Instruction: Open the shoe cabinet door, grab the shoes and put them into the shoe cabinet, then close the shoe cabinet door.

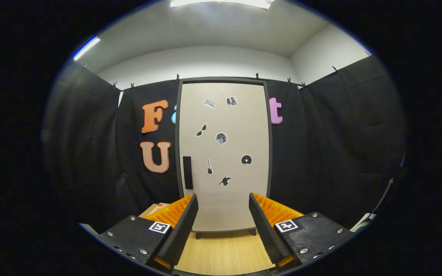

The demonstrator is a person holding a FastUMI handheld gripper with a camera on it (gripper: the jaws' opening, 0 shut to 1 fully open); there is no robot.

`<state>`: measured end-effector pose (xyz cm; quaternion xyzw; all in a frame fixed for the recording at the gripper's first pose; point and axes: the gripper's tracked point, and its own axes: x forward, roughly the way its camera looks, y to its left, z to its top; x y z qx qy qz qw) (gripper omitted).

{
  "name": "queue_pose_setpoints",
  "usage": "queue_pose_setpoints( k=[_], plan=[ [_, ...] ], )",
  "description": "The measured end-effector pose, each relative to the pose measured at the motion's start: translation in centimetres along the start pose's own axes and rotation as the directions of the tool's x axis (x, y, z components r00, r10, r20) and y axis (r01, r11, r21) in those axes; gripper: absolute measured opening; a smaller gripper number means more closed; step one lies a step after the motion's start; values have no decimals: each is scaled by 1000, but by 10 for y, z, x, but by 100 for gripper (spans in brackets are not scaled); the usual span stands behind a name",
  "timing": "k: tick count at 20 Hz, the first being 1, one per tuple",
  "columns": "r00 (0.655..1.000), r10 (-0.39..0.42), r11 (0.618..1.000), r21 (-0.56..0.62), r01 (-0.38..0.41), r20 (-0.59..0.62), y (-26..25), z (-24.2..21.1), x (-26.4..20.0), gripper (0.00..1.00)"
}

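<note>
Your gripper (223, 226) is spread wide and empty, facing the closed cabinet door (223, 153). Opening comes first: reach for the handle (187, 172).

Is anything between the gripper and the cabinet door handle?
Nothing visible. The open gripper faces the shut door across bare wood floor; the handle sits at the door's left edge, ahead of the left finger.

shoe cabinet door (223, 115): beige, dark grey frame, scattered small black-and-grey stickers
door handle (187, 172): black
floor (225, 253): light wood grain
booth wall (340, 145): black cloth
ceiling (213, 30): white
</note>
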<state>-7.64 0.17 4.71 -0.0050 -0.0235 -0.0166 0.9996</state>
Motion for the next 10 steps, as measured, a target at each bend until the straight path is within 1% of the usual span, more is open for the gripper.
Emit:
queue_pose_setpoints(
  k=[10],
  plan=[
    [1000,-8,1000,-4,8,-5,-5,0,-4,85]
  ],
)
